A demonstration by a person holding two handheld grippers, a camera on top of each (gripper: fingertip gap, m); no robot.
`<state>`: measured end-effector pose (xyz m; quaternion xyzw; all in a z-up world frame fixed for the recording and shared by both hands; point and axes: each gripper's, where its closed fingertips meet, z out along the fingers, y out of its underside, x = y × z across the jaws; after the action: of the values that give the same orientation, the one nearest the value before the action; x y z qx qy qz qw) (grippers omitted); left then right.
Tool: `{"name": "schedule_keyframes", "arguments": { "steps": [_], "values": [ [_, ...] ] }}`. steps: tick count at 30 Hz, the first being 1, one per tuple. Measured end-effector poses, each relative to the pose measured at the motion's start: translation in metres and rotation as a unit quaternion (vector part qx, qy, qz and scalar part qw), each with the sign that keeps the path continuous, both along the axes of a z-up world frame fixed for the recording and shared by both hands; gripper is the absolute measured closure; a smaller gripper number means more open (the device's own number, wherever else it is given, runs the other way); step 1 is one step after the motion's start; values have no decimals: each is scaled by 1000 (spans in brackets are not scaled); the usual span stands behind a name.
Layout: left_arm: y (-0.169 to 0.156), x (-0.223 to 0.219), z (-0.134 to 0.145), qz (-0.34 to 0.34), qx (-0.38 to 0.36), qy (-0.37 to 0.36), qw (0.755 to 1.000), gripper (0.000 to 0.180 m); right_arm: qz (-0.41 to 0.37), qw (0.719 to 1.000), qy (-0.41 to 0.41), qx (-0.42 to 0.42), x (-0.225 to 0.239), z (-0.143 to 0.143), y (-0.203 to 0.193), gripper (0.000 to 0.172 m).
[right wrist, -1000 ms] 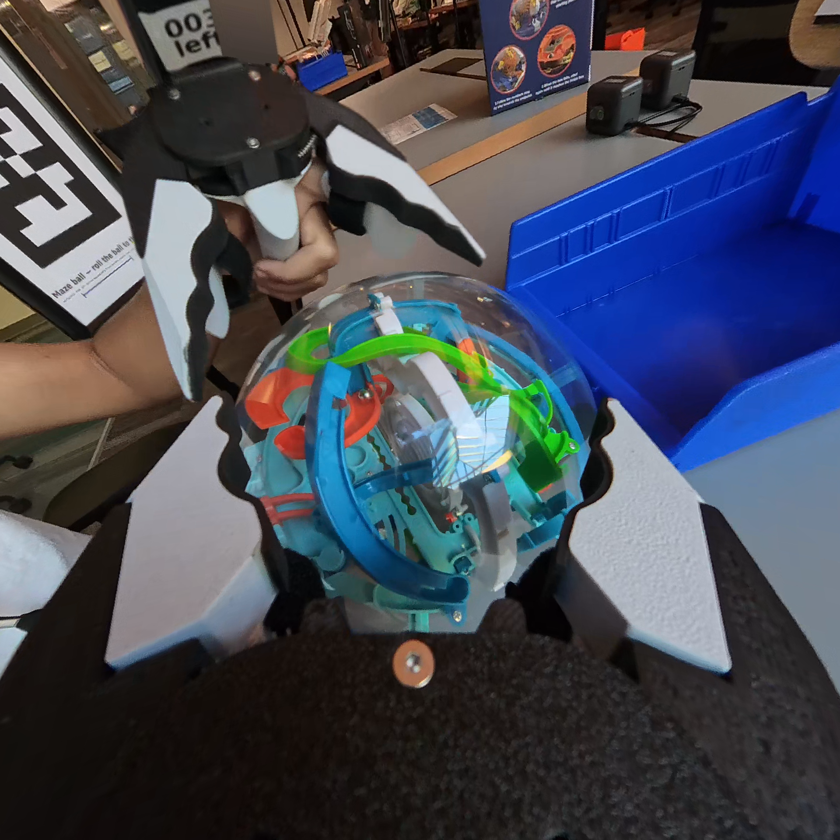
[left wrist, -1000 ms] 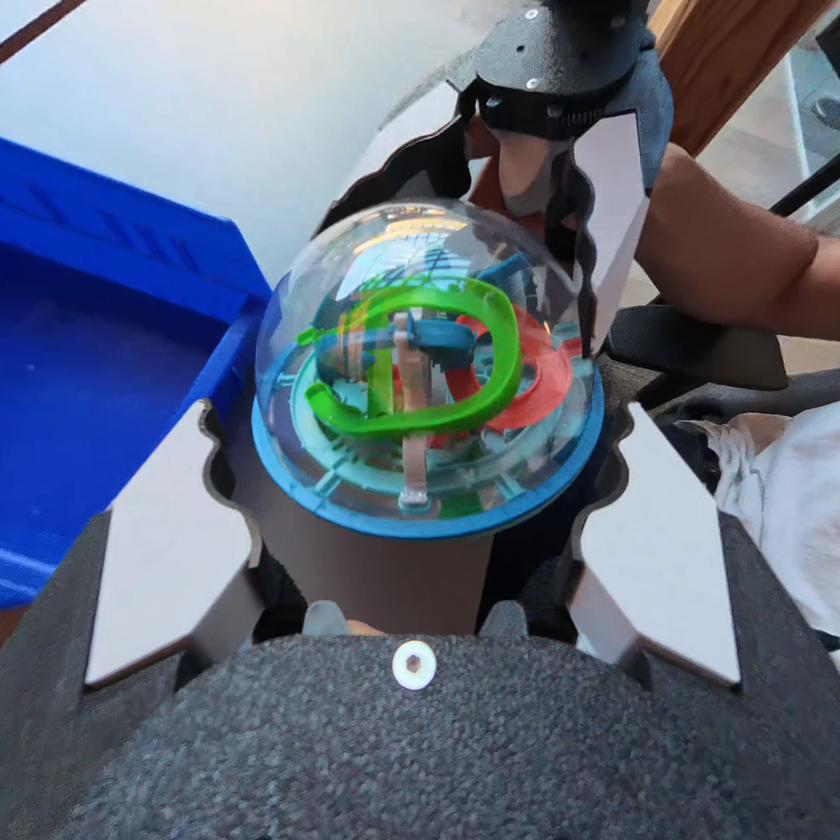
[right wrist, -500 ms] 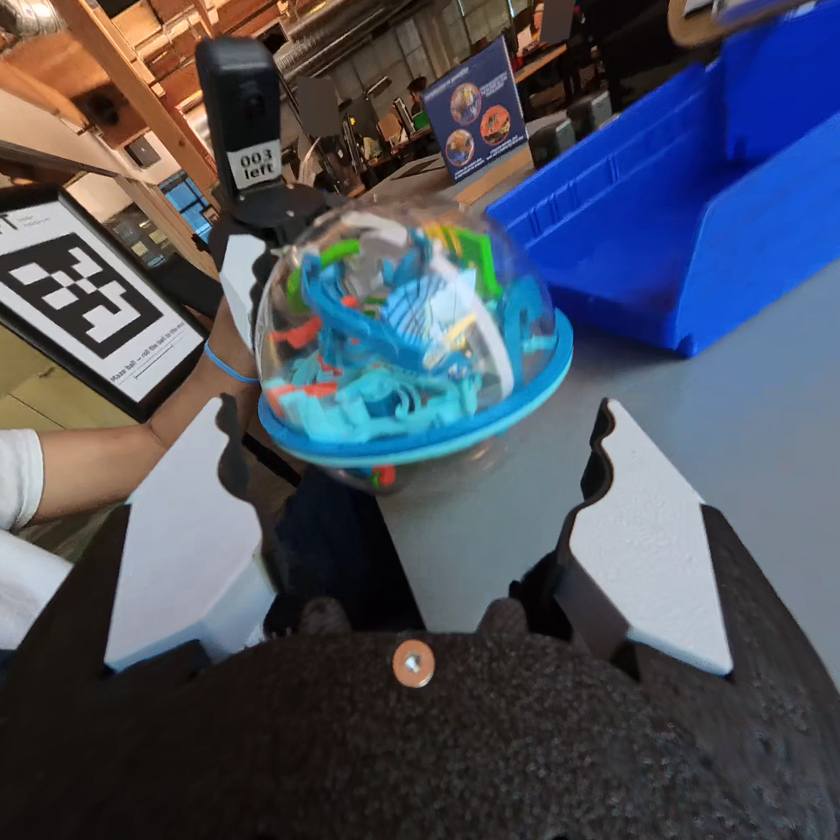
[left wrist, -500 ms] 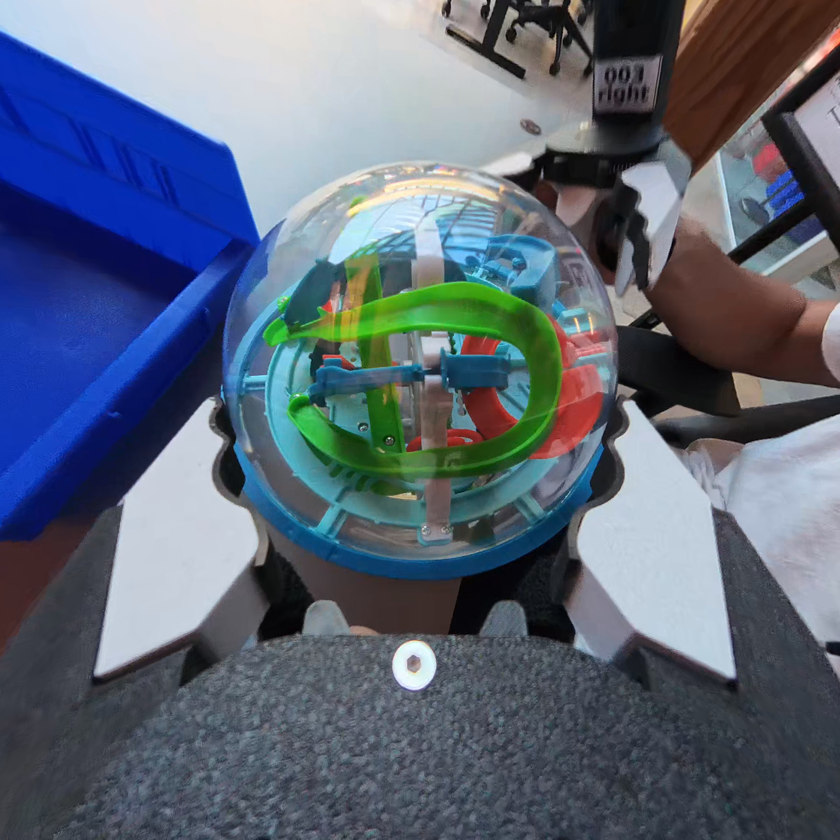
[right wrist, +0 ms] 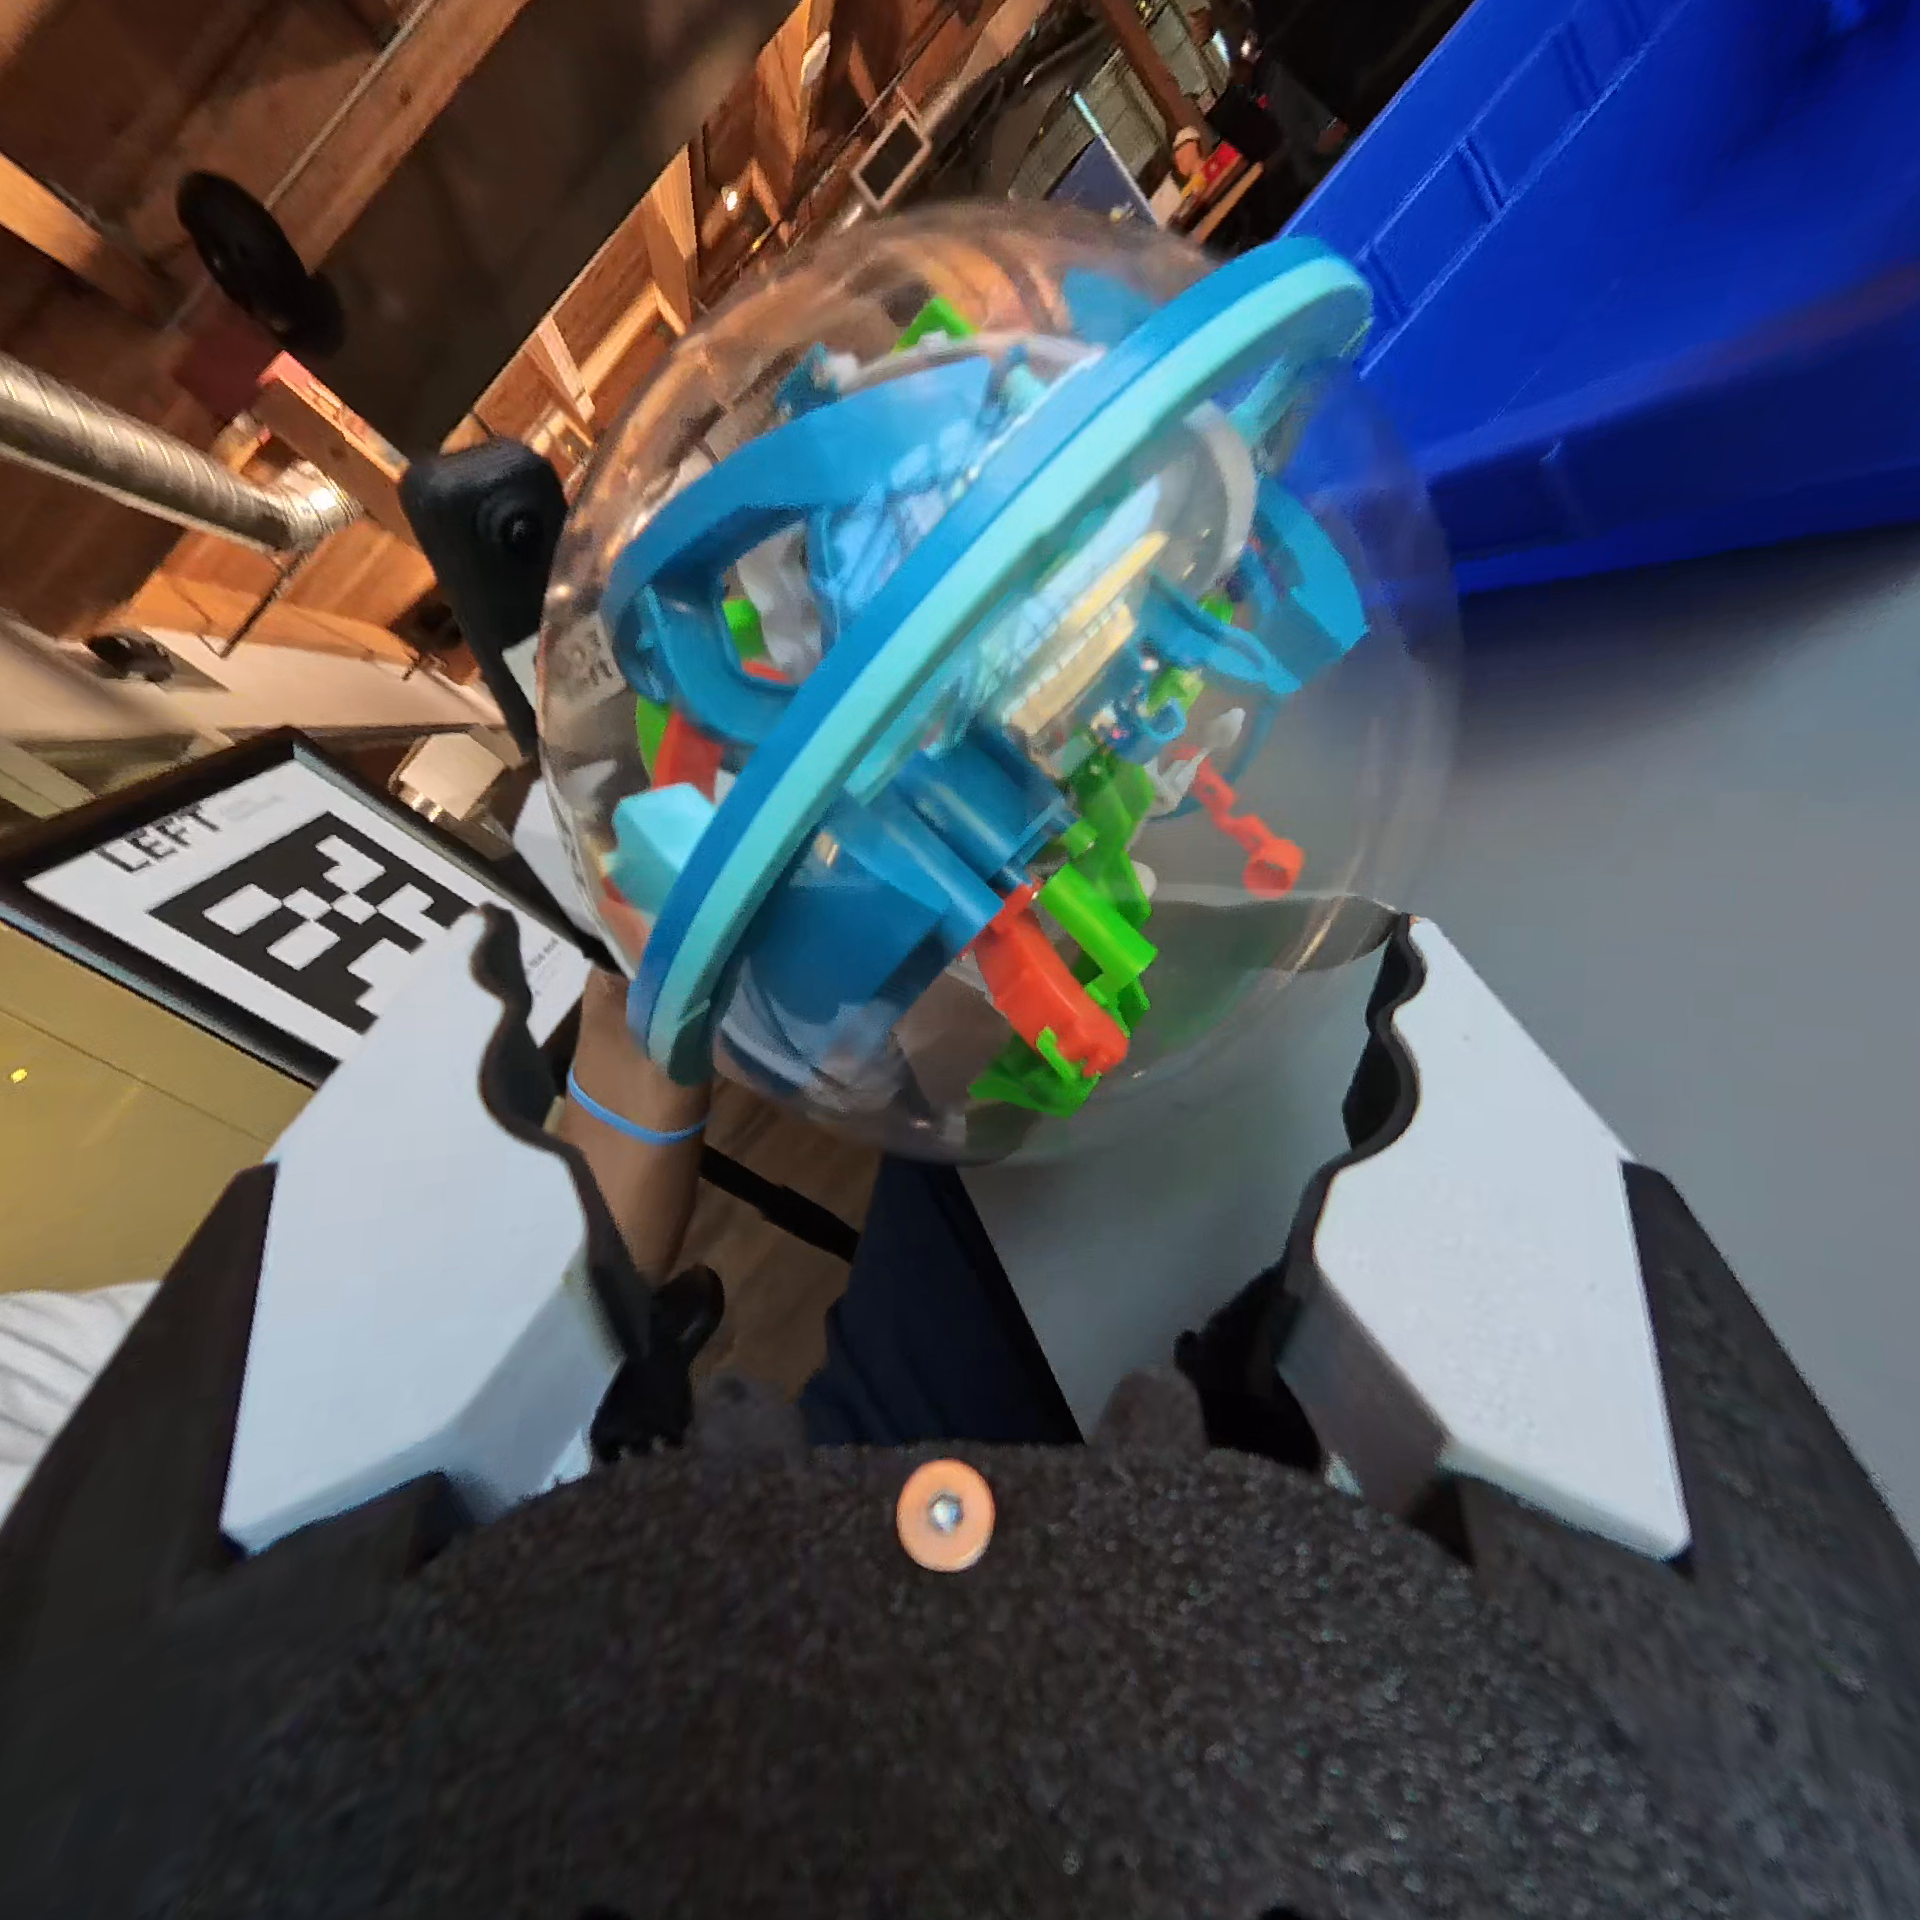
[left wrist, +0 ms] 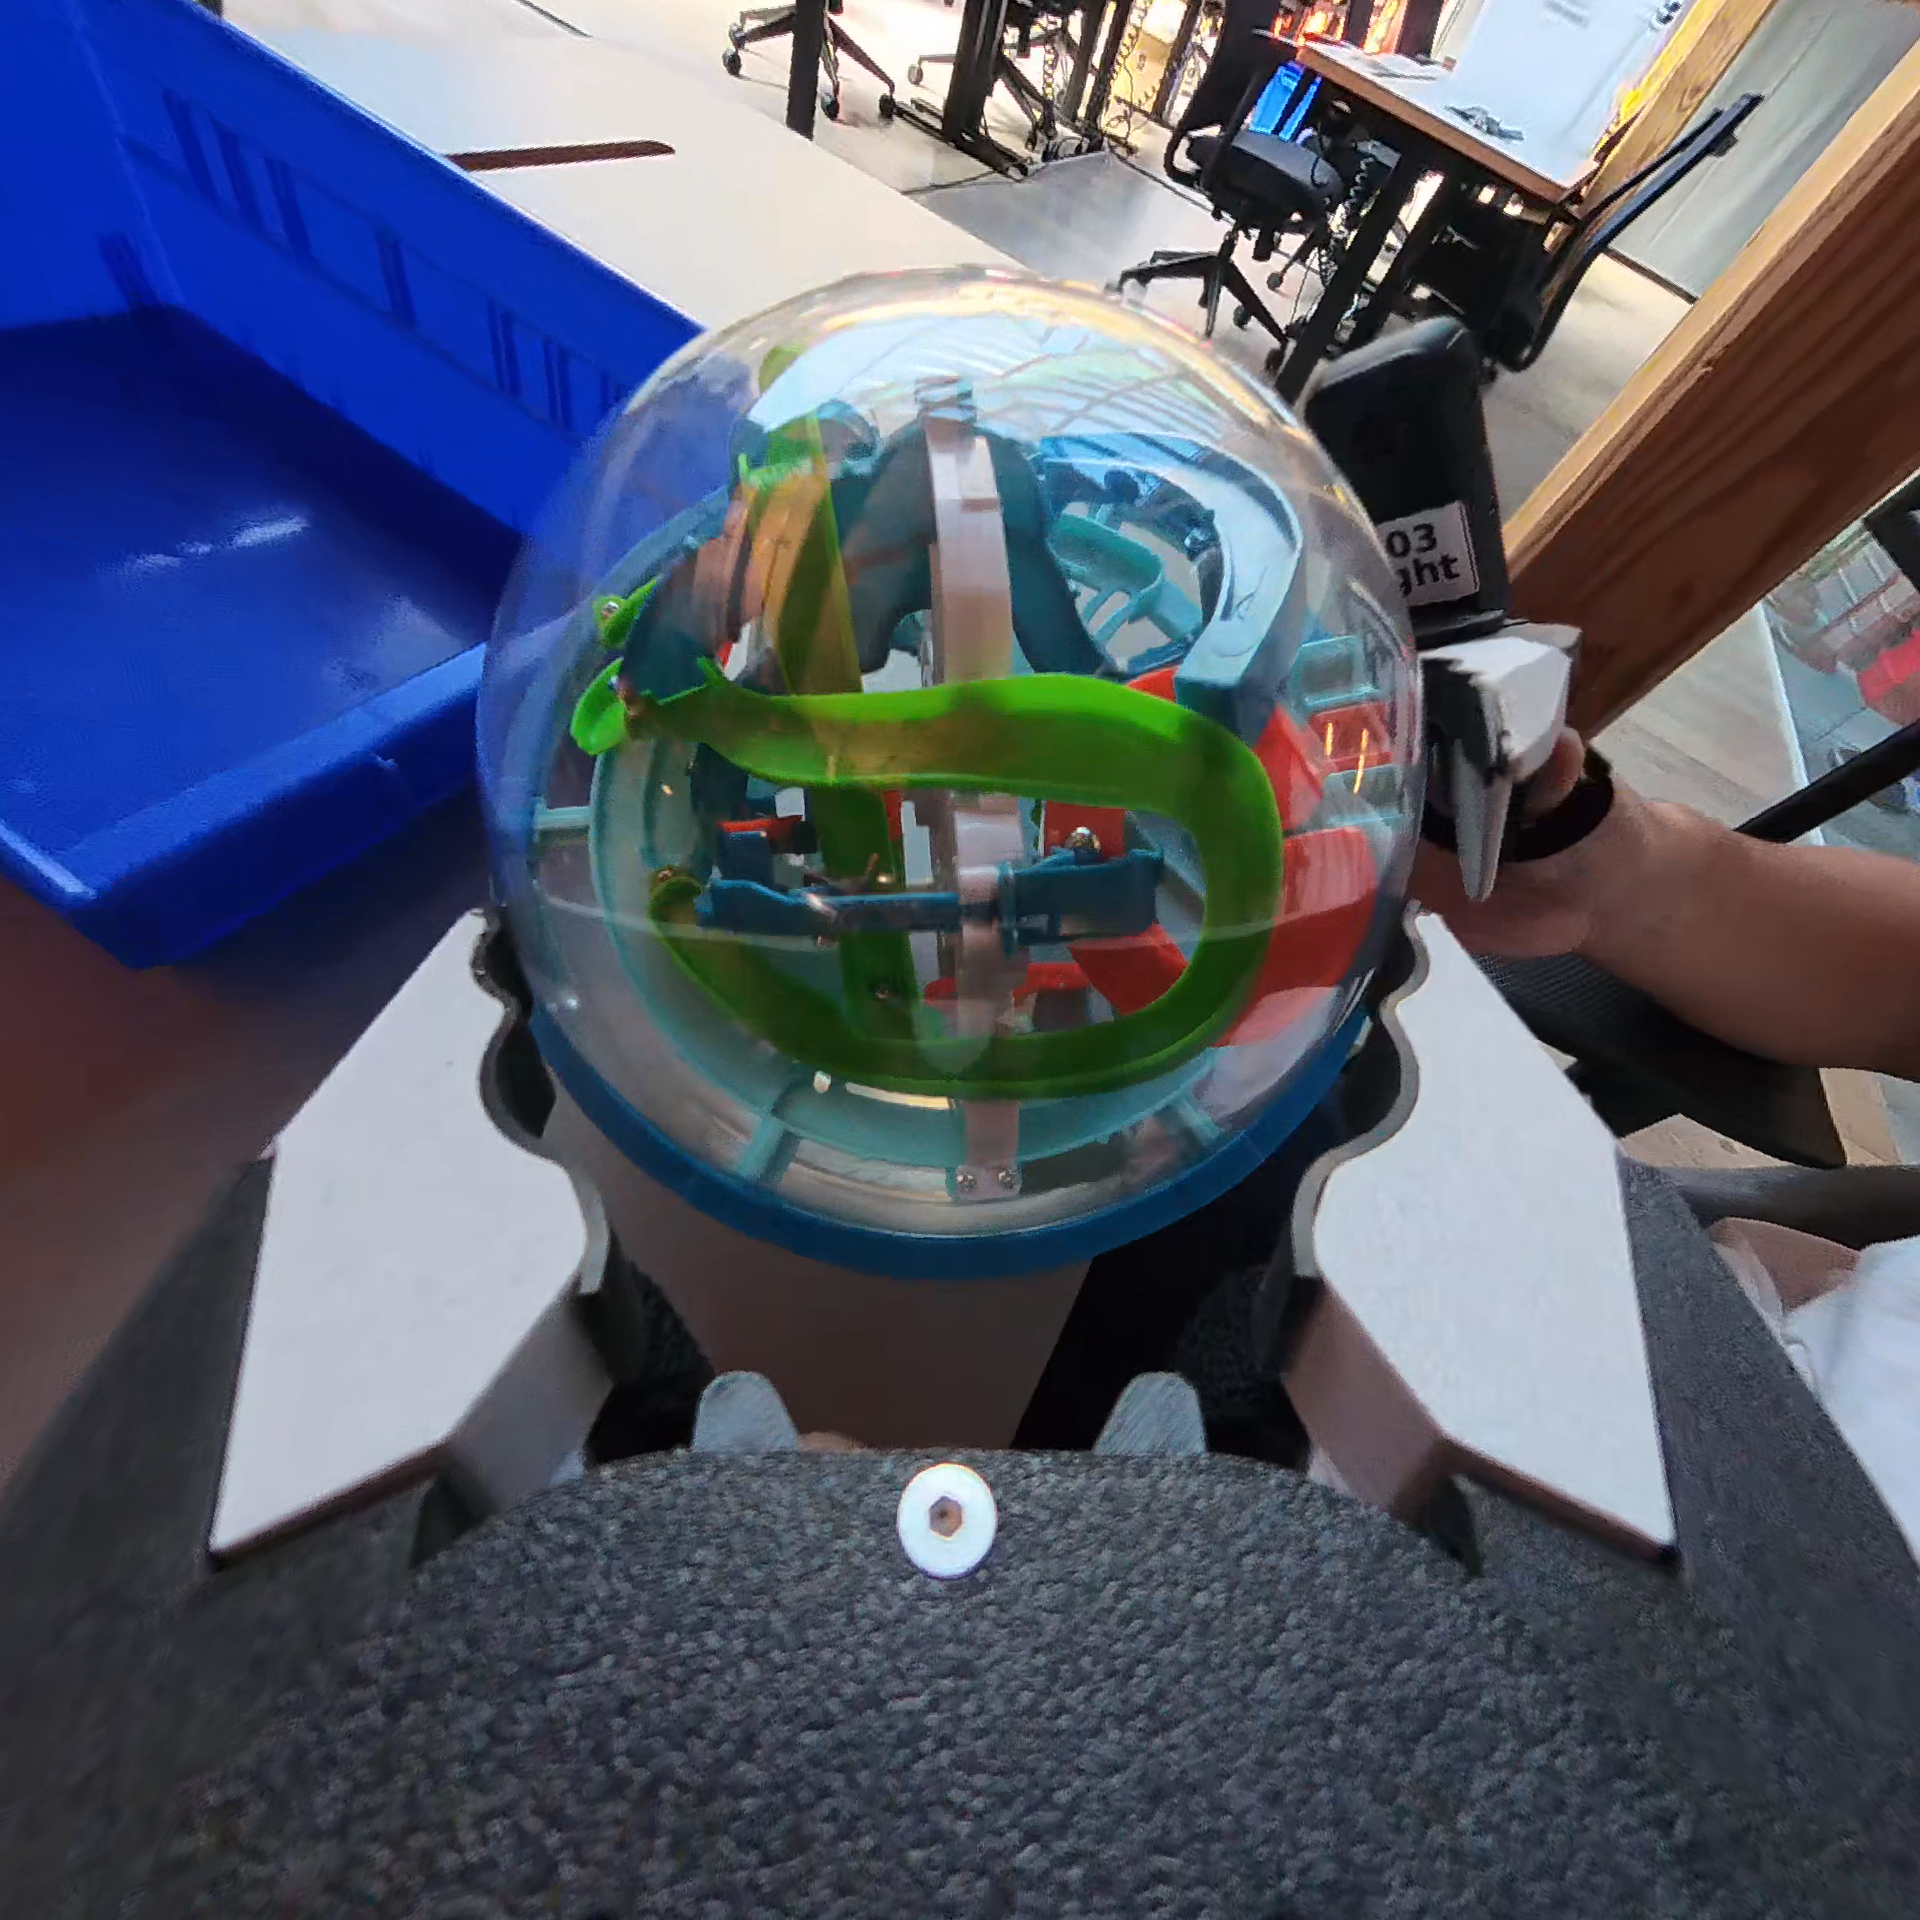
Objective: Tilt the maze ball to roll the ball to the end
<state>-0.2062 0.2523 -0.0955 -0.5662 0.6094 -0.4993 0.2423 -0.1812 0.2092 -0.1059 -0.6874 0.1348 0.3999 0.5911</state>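
The left gripper (left wrist: 945,997) comes up under the maze ball (left wrist: 945,748), fingers spread wide around its lower half, both pads (left wrist: 499,997) tight to the clear shell just above the blue ring. Lifted off the grey table (right wrist: 1662,935), the ball is tilted, ring slanting steeply in the right wrist view. The right gripper (right wrist: 945,997) faces it, fingers wide; its right tip touches the shell, and the left tip (right wrist: 499,977) stands clear of it. Big blue bin (left wrist: 208,623) just beside the ball, with only its bare floor showing. Inside the ball: green, orange and blue tracks, and a tiny steel ball (left wrist: 1084,834) on a blue piece.
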Motion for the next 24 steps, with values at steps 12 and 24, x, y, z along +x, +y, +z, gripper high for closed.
{"name": "schedule_keyframes", "arguments": {
  "steps": [12,24],
  "values": [
    [17,0,28,-52,-44,-11,998,34,-3,999,3,-47,17,2,3,28],
    [2,1,-15,-123,95,91,984,23,33,992,-74,-91,15,5,4,29]
  ]
}}
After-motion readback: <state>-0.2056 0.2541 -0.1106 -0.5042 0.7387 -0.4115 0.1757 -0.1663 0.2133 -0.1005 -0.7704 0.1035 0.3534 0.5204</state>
